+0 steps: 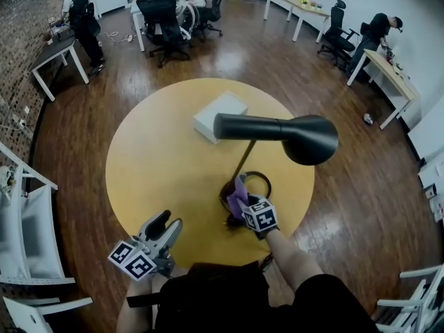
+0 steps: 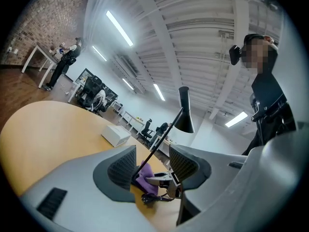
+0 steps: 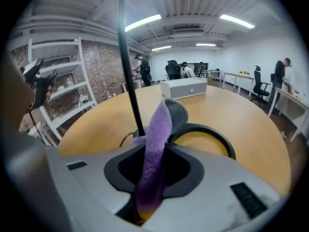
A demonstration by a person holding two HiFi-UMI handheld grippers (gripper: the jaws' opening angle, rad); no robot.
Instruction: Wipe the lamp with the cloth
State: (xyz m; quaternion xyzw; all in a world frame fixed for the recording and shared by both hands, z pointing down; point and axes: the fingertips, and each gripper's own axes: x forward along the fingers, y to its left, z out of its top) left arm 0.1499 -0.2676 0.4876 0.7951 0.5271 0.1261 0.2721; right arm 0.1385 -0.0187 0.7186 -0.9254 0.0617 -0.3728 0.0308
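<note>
Two claws: my right claw (image 1: 244, 203) pinches the purple cloth (image 3: 155, 144) at the base of the lamp (image 1: 305, 139) on the yellow desk (image 1: 152, 165), my left claw (image 1: 163, 226) gapes empty, so I should rub gently without tipping it.

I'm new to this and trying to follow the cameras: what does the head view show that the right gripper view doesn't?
Only the head view: the lamp's black shade and the open left gripper. Only the right gripper view: the right gripper clamping the purple cloth between its jaws, and the ceiling lights. Both: the lamp stem, the white box, the yellow table.
</note>
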